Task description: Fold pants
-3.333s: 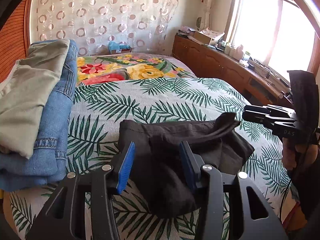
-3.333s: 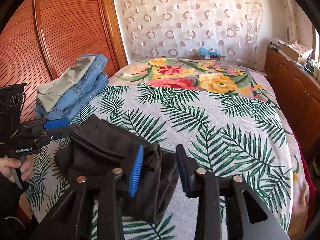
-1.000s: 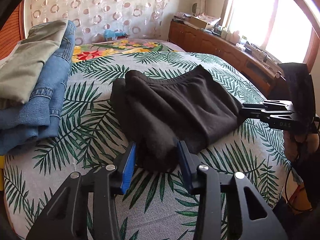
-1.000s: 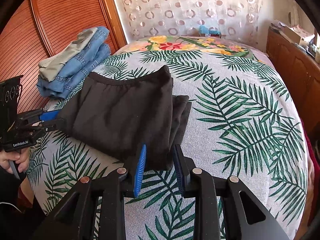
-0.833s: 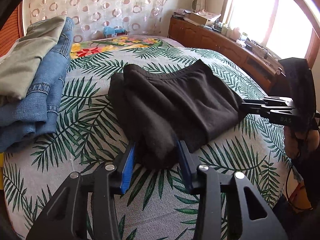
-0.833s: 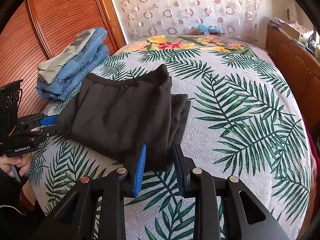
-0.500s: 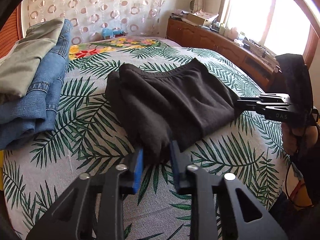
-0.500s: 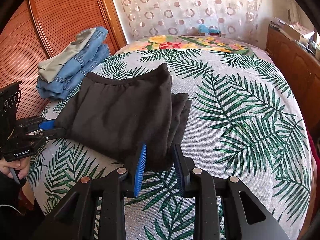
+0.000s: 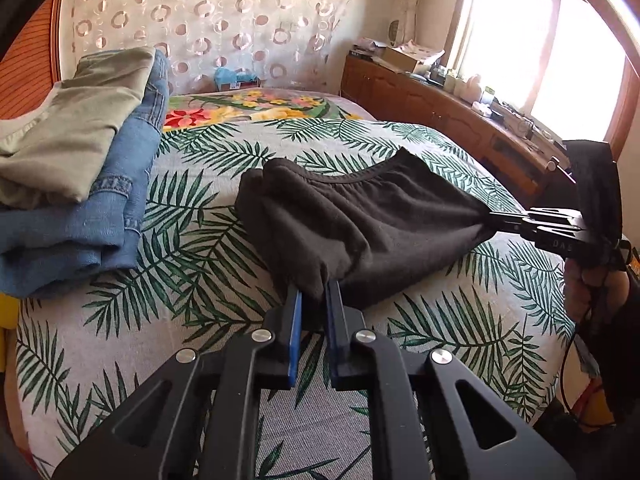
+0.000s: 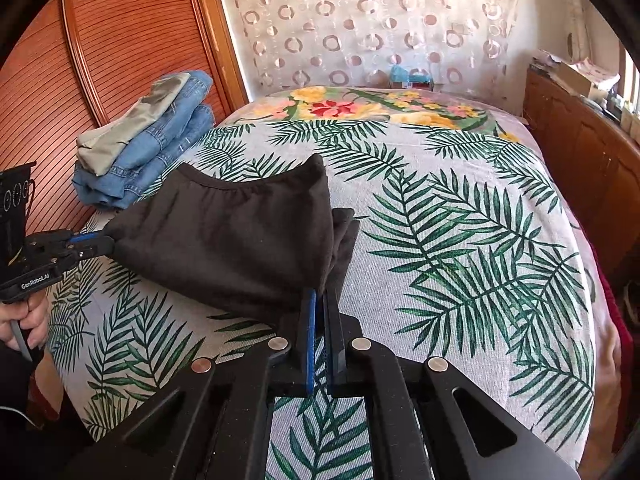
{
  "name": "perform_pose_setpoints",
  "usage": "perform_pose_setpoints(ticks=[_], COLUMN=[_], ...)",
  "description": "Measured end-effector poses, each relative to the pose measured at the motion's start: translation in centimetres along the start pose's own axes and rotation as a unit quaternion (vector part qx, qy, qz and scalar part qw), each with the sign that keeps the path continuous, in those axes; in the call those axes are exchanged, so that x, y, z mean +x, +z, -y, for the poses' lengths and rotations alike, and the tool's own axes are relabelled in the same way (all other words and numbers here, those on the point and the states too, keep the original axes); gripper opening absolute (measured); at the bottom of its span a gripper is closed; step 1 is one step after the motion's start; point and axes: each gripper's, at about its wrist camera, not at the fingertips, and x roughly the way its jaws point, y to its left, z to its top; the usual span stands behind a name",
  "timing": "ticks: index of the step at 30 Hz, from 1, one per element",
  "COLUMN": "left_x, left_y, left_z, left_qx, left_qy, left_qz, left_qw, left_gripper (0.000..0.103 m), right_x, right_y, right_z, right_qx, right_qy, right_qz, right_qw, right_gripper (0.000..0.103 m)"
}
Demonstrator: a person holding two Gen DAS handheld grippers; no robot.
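Observation:
Folded black pants [image 9: 360, 216] lie near the front of a bed with a palm-leaf cover [image 9: 192, 208], waistband toward the far side. My left gripper [image 9: 314, 292] pinches the near left corner of the pants; its jaws are still closing and the blue pads press on the cloth. My right gripper [image 9: 494, 218] is shut on the right corner, pulling it into a point. In the right wrist view the same black pants [image 10: 224, 236] stretch between my right gripper [image 10: 320, 296], shut on the near corner, and my left gripper [image 10: 108, 242].
A stack of folded jeans and a khaki garment [image 9: 80, 184] sits at the bed's left edge, by a wooden slatted door [image 10: 120, 40]. A wooden cabinet [image 9: 440, 108] with clutter runs under the window on the right. A hand [image 10: 28, 320] holds the left gripper's handle.
Both grippers have closed on the near corners of the pants. The cloth is now pulled taut between them, its corners drawn into points.

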Motion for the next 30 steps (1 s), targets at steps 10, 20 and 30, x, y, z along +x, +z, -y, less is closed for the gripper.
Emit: perform_pose_setpoints(ticks=[10,20,30], left_x=[0.4,2.0,4.1], left_y=[0.4,3.0,5.4], left_z=[0.2,-0.2,-0.9], left_qx=[0.008,0.008,-0.002], left_qy=[0.023,0.037,0.06], left_qz=[-0.008,-0.013,-0.01], left_qw=[0.9997,0.9992,0.9981], left_gripper=[0.048,0.08,0.08], right_x=[-0.8,-0.9,2.4], right_y=[0.2,1.7,3.8], right_z=[0.5,0.2,0.6], right_qx=[0.005,-0.011,-0.009], right_qy=[0.004,0.003,-0.004], right_qz=[-0.006,0.003,-0.013], right_qw=[1.0,1.0,1.0], right_gripper=[0.003,0.021,0.04])
